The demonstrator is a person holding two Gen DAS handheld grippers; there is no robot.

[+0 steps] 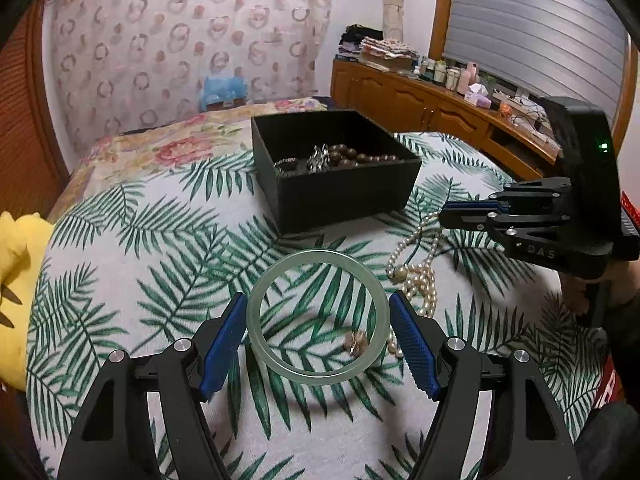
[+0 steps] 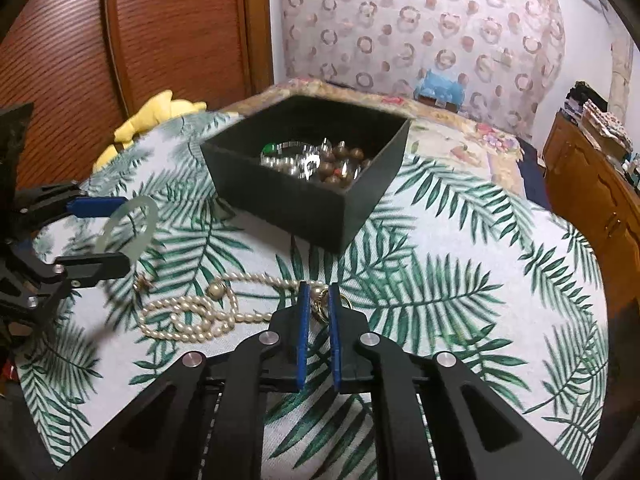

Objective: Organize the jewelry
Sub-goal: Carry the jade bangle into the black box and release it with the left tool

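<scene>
My left gripper (image 1: 318,312) is shut on a pale green jade bangle (image 1: 276,280) and holds it above the bedspread; it also shows in the right wrist view (image 2: 150,216). My right gripper (image 2: 319,294) is shut on a small gold ring (image 2: 320,306) by the pearl necklace (image 2: 192,316). The pearl necklace (image 1: 420,276) lies on the bed right of the bangle. A black jewelry box (image 1: 340,196) stands beyond, holding brown beads (image 1: 352,156) and silver pieces. A small earring (image 1: 356,342) lies under the bangle.
The bed has a palm-leaf cover (image 1: 160,280). A yellow plush toy (image 1: 16,264) lies at the left edge. A wooden cabinet (image 1: 420,104) with clutter stands at the right. A wooden wardrobe (image 2: 120,40) stands behind the bed.
</scene>
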